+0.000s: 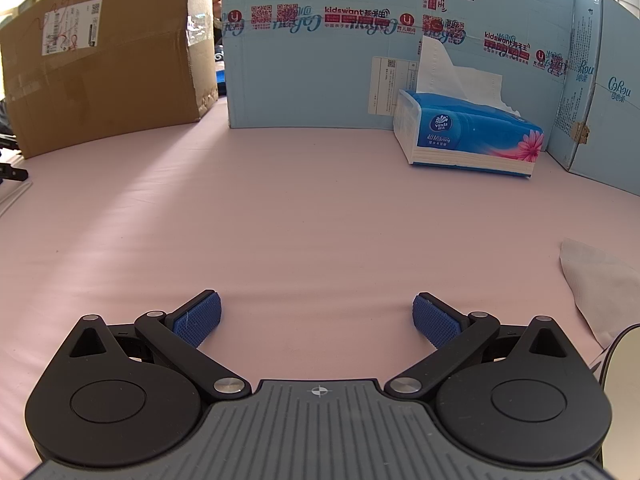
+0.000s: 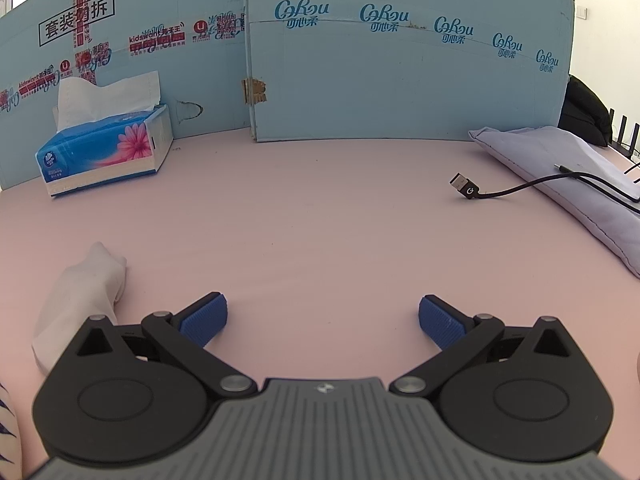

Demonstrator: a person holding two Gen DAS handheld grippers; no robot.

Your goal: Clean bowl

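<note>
Pink tabletop bears a crumpled white tissue beside bowl's pale rim

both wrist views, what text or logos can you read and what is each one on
"Vinda": tissue pack
"kidswant": red tape on the blue cardboard wall
"套装勿拆": boxed print, top of that wall
"CoRou" with "可心柔": repeated along the blue side panel
White shipping label on the brown carton: too small to read
QR codes and small print on the tape: unreadable
</note>
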